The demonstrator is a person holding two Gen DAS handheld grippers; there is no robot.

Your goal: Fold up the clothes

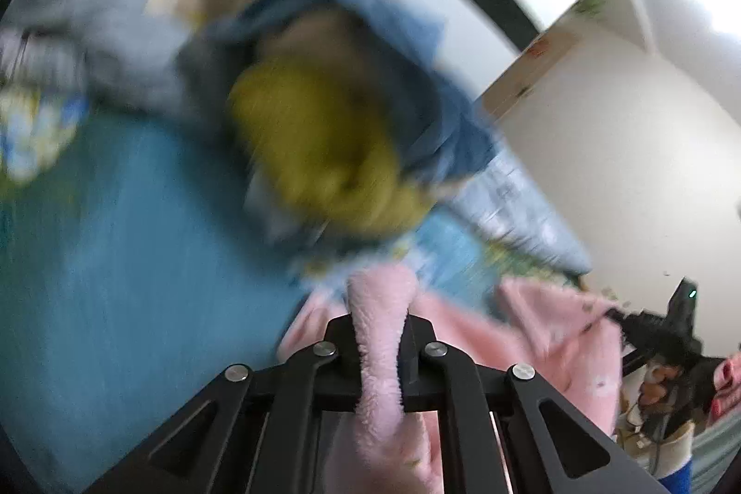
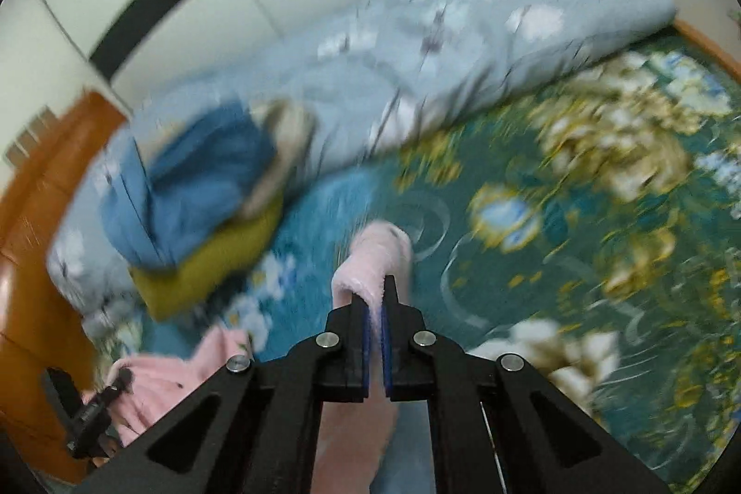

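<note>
A pink fleece garment (image 1: 560, 332) hangs between my two grippers above the bed. My left gripper (image 1: 379, 336) is shut on one bunched edge of it, and fleece (image 1: 377, 401) spills back over the black fingers. My right gripper (image 2: 375, 309) is shut on another edge, with a pink fold (image 2: 375, 258) sticking out past its blue pads. In the left wrist view the right gripper (image 1: 616, 314) shows at the right, clamped on the garment's far corner. In the right wrist view the left gripper (image 2: 121, 379) shows at the lower left, holding pink cloth (image 2: 153, 387).
A pile of folded clothes, blue (image 2: 199, 179) on olive-yellow (image 2: 208, 267), lies on the teal flowered bedsheet (image 2: 579, 225). A pale blue flowered quilt (image 2: 440, 45) is heaped along the white wall. An orange wooden headboard (image 2: 51, 188) stands at the left. Both views are motion-blurred.
</note>
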